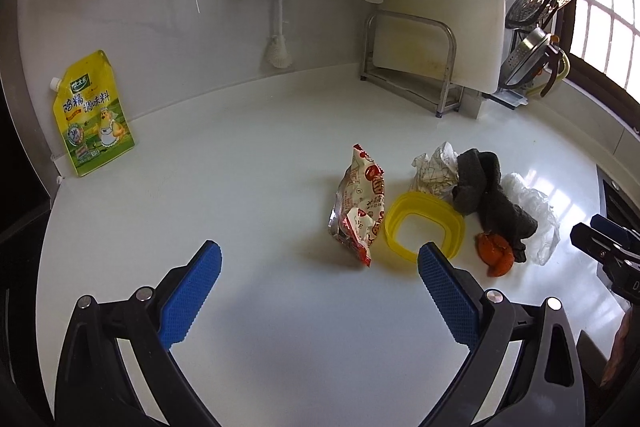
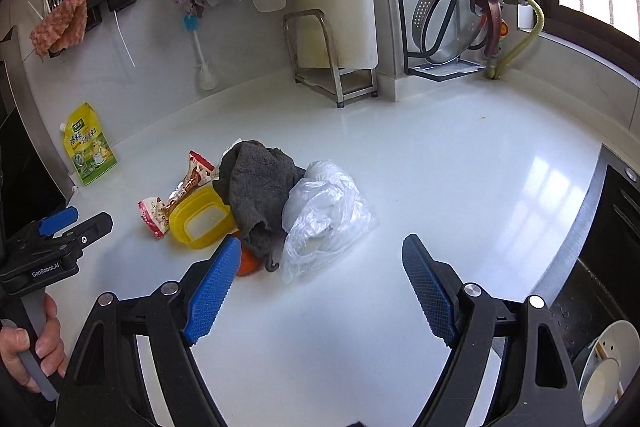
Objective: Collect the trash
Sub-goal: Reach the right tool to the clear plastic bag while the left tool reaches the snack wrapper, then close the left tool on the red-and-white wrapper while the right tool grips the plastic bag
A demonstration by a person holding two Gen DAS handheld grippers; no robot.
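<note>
Trash lies in a cluster on the white counter (image 1: 240,187): a red-and-white snack wrapper (image 1: 360,207), a yellow plastic lid ring (image 1: 424,227), crumpled paper (image 1: 436,167), a dark grey cloth (image 1: 492,199), orange peel (image 1: 494,253) and a clear plastic bag (image 1: 536,215). My left gripper (image 1: 320,255) is open and empty, just short of the wrapper and ring. My right gripper (image 2: 318,259) is open and empty, near the plastic bag (image 2: 324,215), the cloth (image 2: 260,187), the ring (image 2: 200,219) and the wrapper (image 2: 176,203). The peel (image 2: 248,263) shows by my left fingertip.
A yellow seasoning pouch (image 1: 94,115) leans on the back wall at the left. A metal rack with a cutting board (image 1: 416,63) stands at the back right, beside a dish rack (image 2: 452,7). A sink with a bowl (image 2: 604,375) lies at the right edge.
</note>
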